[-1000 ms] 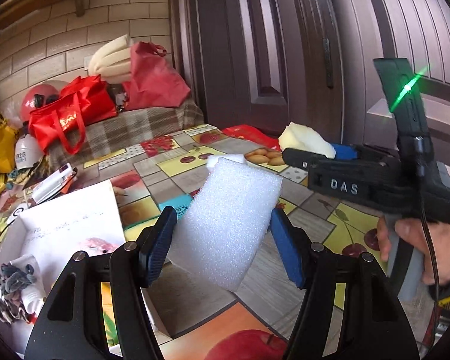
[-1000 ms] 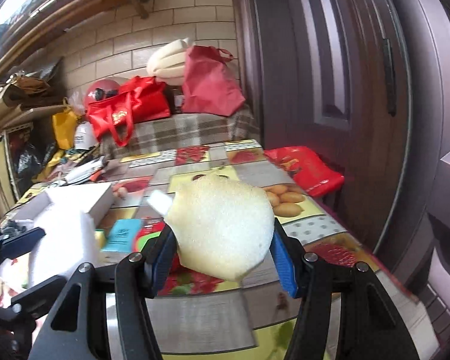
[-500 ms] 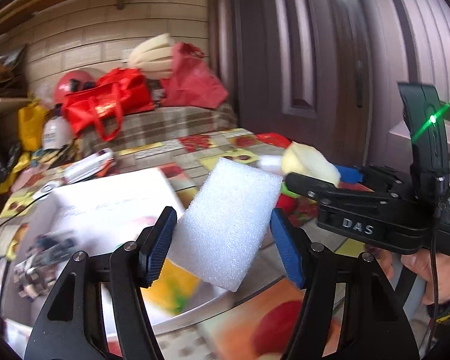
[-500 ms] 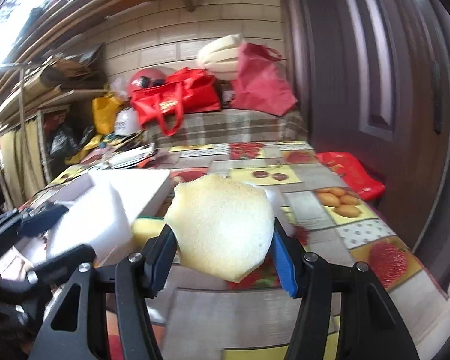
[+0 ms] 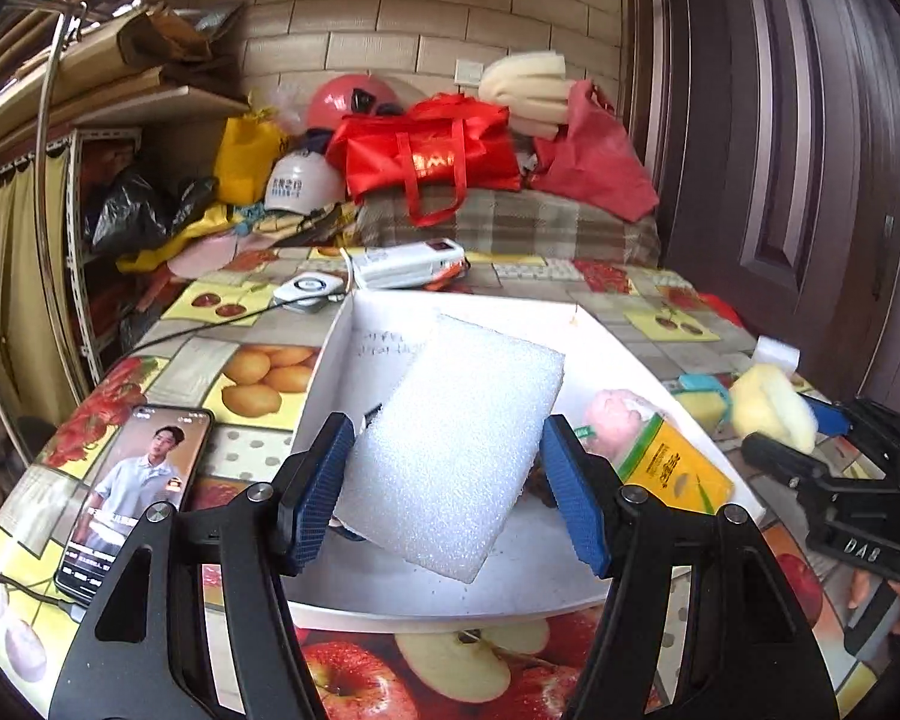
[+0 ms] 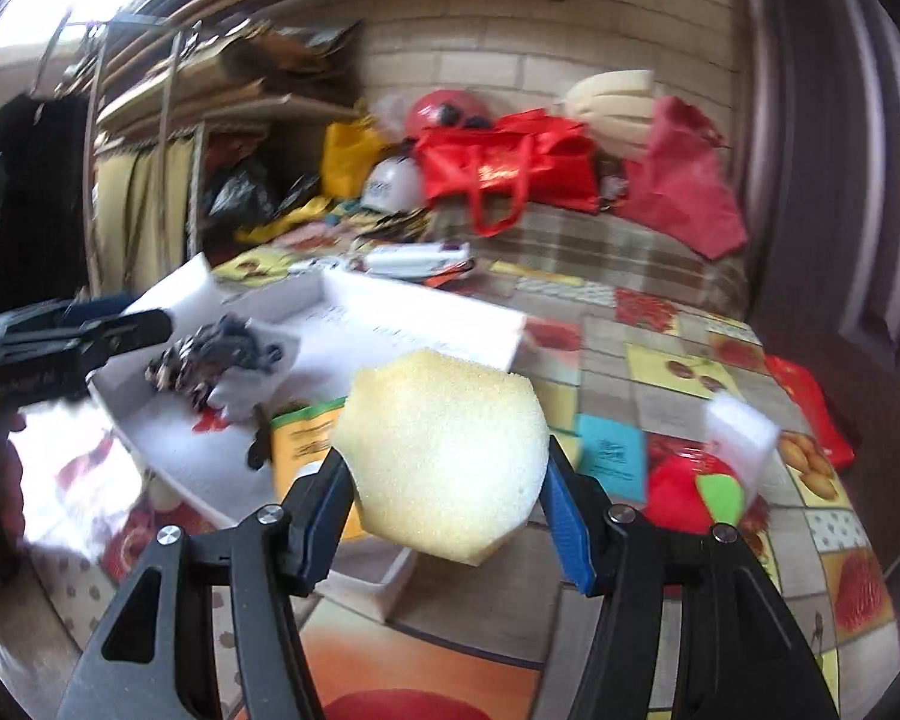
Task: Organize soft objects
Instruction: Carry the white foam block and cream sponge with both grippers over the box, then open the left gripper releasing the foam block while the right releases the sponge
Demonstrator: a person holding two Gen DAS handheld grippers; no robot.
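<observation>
My left gripper (image 5: pixel 447 489) is shut on a white foam block (image 5: pixel 456 450) and holds it tilted above the open white box (image 5: pixel 468 312). My right gripper (image 6: pixel 447 507) is shut on a pale yellow sponge (image 6: pixel 444 450), held above the table just right of the box (image 6: pixel 426 306). The sponge also shows in the left wrist view (image 5: pixel 771 399), at the right beside the box. Inside the box lie a yellow packet (image 5: pixel 672 462), a pink soft item (image 5: pixel 609 414) and a patterned cloth (image 6: pixel 210 354).
A phone (image 5: pixel 135 492) with a lit screen lies left of the box. A small white foam piece (image 6: pixel 738 429), a red-green soft item (image 6: pixel 696 492) and a teal pad (image 6: pixel 609 450) sit on the fruit-print tablecloth at the right. Red bags (image 5: pixel 432 159) and helmets crowd the back.
Both grippers swung left. The left one carried the foam block from beside the box to above its inside. The right one brought the sponge toward the box's right edge.
</observation>
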